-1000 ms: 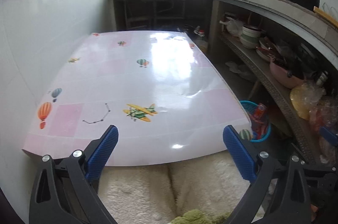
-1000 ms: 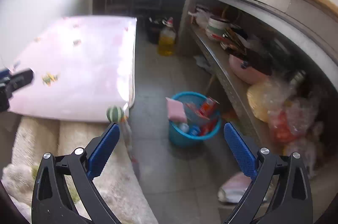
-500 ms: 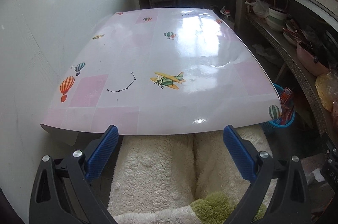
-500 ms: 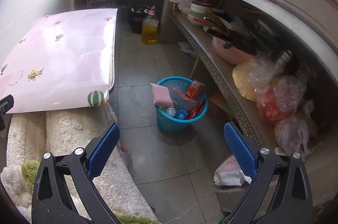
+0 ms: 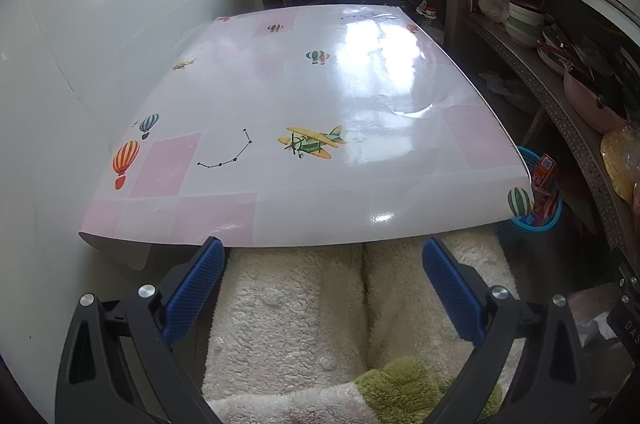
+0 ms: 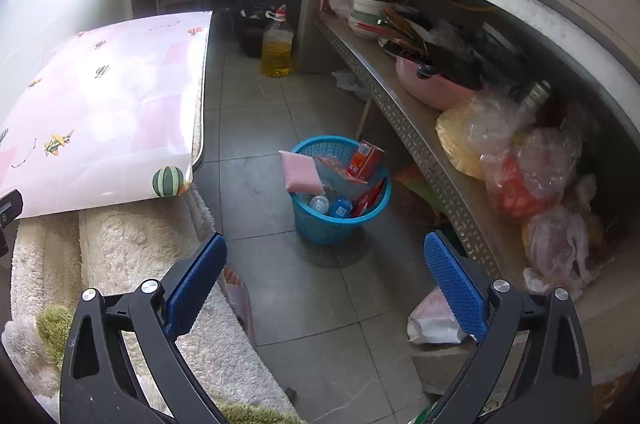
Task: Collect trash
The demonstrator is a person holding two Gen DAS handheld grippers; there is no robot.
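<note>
Step in hand, judged: finding the next piece of trash. Your left gripper point(image 5: 320, 264) and right gripper point(image 6: 324, 260) are both spread wide, holding nothing. Tabletop point(image 5: 360, 104): glossy pink printed cover, bare. Blue basket point(image 6: 340, 220) on the tiled floor point(image 6: 256, 96), well right of the tabletop, already part full. Candidate: crumpled bag point(image 6: 434, 320) by the shelf point(image 6: 420, 140); approach low, fingers straddling it. Fluffy rug point(image 5: 288, 304) lies below.

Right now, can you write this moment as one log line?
left hand-held gripper: open, empty | right hand-held gripper: open, empty | blue basket: on floor, holding trash | table: bare
</note>
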